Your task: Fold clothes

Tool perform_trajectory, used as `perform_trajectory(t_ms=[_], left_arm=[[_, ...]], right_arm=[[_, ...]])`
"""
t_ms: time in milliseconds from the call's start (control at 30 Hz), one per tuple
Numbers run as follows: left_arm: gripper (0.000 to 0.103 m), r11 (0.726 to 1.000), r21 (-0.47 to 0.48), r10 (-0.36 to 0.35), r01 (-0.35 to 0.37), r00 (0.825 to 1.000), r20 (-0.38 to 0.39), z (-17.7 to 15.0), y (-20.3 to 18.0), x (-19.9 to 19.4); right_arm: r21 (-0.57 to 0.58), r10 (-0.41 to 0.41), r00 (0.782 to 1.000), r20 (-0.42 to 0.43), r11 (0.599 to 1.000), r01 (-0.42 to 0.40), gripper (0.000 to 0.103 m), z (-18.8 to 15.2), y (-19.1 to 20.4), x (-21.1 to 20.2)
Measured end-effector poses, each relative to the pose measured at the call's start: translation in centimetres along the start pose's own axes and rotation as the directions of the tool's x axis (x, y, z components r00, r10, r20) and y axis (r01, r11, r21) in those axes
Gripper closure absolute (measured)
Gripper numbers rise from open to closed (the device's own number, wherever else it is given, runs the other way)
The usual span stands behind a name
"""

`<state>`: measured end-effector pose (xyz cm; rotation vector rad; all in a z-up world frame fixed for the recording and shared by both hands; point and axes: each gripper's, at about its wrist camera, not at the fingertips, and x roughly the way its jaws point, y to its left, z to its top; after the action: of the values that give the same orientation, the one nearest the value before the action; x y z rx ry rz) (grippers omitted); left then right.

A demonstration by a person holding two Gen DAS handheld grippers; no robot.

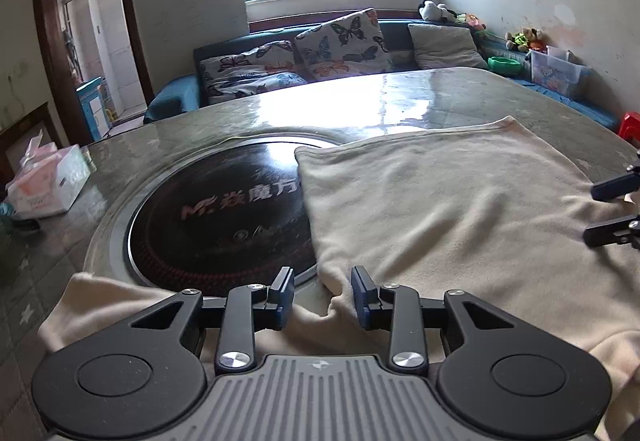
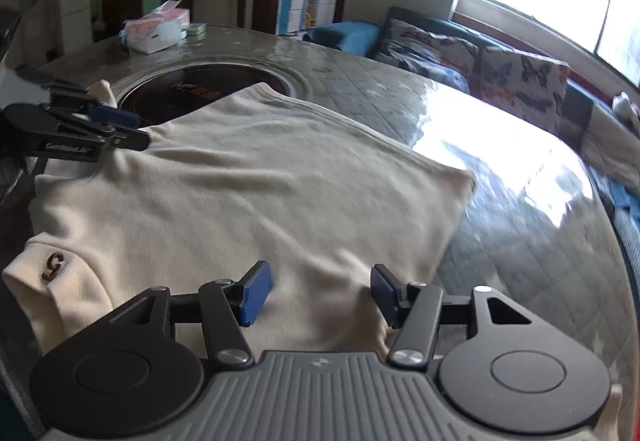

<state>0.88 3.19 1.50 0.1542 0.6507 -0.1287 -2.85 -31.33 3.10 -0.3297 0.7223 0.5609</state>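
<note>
A cream sweater lies spread on the round table, its body reaching over the black round hob. My left gripper is open just above the sweater's near left edge, where a sleeve trails off to the left. My right gripper is open over the sweater at its near edge, with cloth under both fingers. The collar with a small brown letter lies at the left in the right wrist view. The left gripper shows at the left there, and the right gripper at the right edge of the left wrist view.
A black round hob is set in the middle of the glossy table. A tissue box stands at the table's left edge. Behind the table is a sofa with butterfly cushions, and toys and a plastic box lie at the right.
</note>
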Motion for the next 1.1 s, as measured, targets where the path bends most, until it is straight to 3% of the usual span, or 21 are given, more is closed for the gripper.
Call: perform_trajectory(t_ms=[233, 533, 900, 1100], left_arm=[[0.056, 0.999, -0.042, 0.015, -0.015, 1.000, 0.004, -0.7, 0.6, -0.7], [0.057, 0.998, -0.045, 0.039, -0.038, 0.999, 0.010, 0.0, -0.5, -1.1], [0.053, 0.997, -0.041, 0.072, -0.071, 0.997, 0.003, -0.5, 0.0, -0.6], [0.049, 0.993, -0.056, 0.102, -0.101, 0.995, 0.004, -0.7, 0.8, -0.6]], right_arm=[[0.091, 0.000, 1.000, -0.008, 0.996, 0.001, 0.043, -1.7, -1.8, -1.4], [0.113, -0.053, 0.998, 0.047, 0.993, 0.047, 0.043, -0.6, -2.5, -1.9], [0.152, -0.169, 0.985, -0.014, 0.974, 0.169, 0.043, -1.5, -4.4, -0.2], [0.142, -0.185, 0.983, -0.016, 0.972, 0.185, 0.042, -1.5, -4.0, -0.1]])
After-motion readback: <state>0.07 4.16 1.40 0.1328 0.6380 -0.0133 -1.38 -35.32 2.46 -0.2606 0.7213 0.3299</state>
